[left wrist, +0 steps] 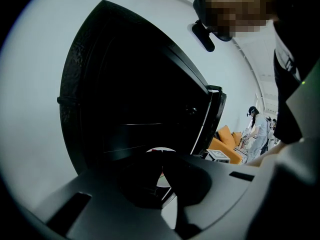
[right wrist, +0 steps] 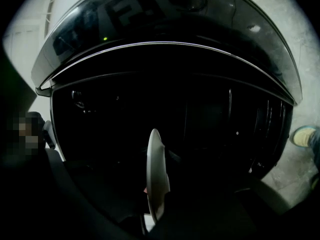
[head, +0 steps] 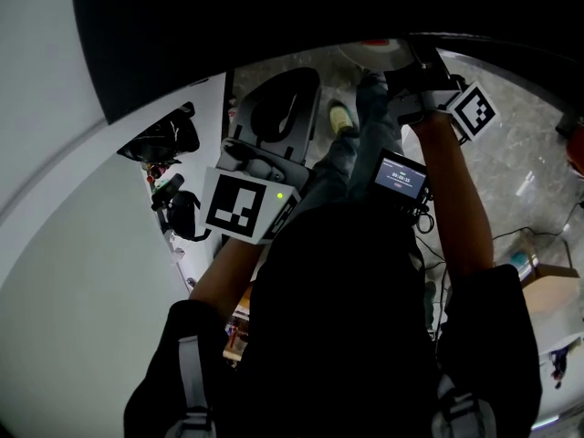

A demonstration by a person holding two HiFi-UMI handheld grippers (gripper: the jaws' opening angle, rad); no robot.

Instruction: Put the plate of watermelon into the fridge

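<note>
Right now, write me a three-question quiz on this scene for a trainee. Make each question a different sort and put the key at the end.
1. True or false: the right gripper is empty.
2. In the right gripper view, what faces the round white plate? A) a steel sink B) the open, dark inside of the black glossy-topped fridge C) a wooden drawer
3. In that view, does the plate show face-on or edge-on?
Key: 1. False: its jaws are shut on the plate's rim. 2. B. 3. Edge-on, as a thin white sliver.
</note>
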